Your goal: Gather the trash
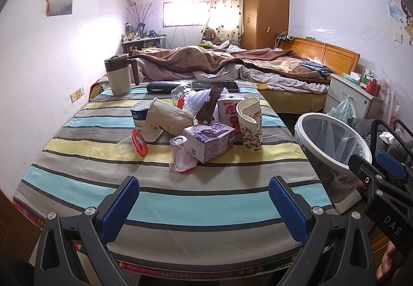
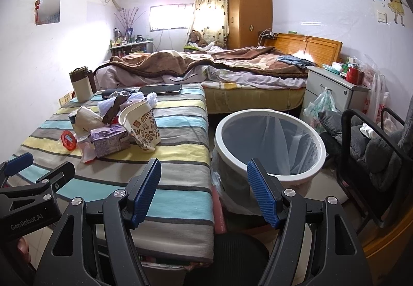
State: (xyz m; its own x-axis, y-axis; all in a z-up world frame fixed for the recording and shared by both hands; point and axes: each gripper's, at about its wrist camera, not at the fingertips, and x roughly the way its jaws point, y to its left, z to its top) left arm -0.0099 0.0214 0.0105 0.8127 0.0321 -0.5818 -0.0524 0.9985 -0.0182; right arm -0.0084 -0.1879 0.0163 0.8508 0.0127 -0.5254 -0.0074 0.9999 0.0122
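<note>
Both your left gripper [image 1: 204, 204] and right gripper [image 2: 204, 193] hang open and empty. Trash sits piled mid-table: a purple carton [image 1: 209, 138], a paper cup [image 1: 250, 124]. Light, crushable; pinch the carton's flat sides. The bin [image 2: 269, 142] stands right of the table.

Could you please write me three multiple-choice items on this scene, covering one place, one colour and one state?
1. Where does the bin stand?
A. on the table
B. on the floor right of the table
C. on the bed

2. What colour is the round lid lying on the striped cloth?
A. red
B. green
C. black

3. How is the left claw?
A. shut on a carton
B. shut on nothing
C. open

Answers: 1 B, the bin sits beside the table's right edge; 2 A, the lid is plainly red; 3 C, its jaws stand apart with nothing between.
</note>
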